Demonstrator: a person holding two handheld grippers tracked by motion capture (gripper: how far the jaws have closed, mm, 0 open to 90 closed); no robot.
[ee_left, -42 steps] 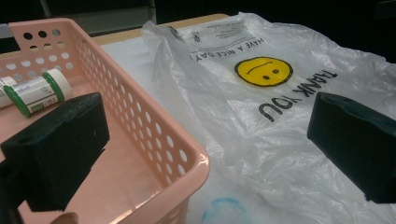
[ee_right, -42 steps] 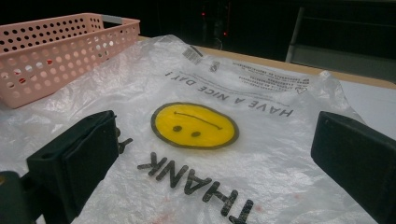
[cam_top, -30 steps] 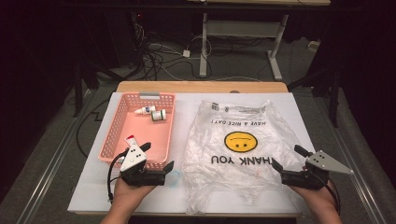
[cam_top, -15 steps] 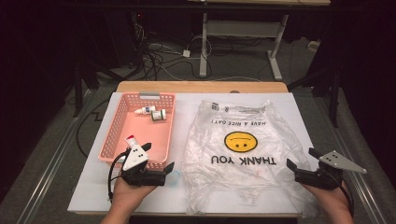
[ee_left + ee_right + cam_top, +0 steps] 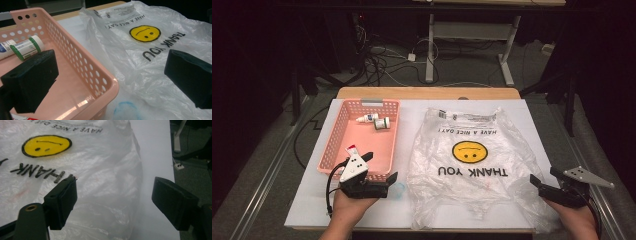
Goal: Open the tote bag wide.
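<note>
Near edge: left gripper (image 5: 379, 184) at front-left of the white surface (image 5: 532, 115), jaws spread wide, holding nothing; one jaw over the pink basket (image 5: 343, 131) near corner, other toward the plastic bag (image 5: 472, 165). Right gripper (image 5: 543, 184) at front-right, just off the bag's near right corner, jaws also wide apart and empty; in right gripper view one jaw over the bag film, other over bare surface by the edge. Faint blue ring mark (image 5: 126, 108) on the surface between basket corner and bag.

Bag lying flat and crumpled right of centre, clear film, yellow smiley (image 5: 469, 151) mid-panel. Long axis running near-to-far. Print reading upside down from the person's side: "THANK YOU" nearer, "HAVE A NICE DAY" farther.

Basket left of bag, just beside it, long axis also near-to-far. Two small bottles at its far end: white one (image 5: 367, 118) and green-banded one (image 5: 382, 123), both on their sides, touching or nearly so.

Wooden strip (image 5: 427, 93) bare along the far edge. Beyond: dark room, grey floor, loose cables (image 5: 387, 55), white desk frame legs (image 5: 507, 65).
</note>
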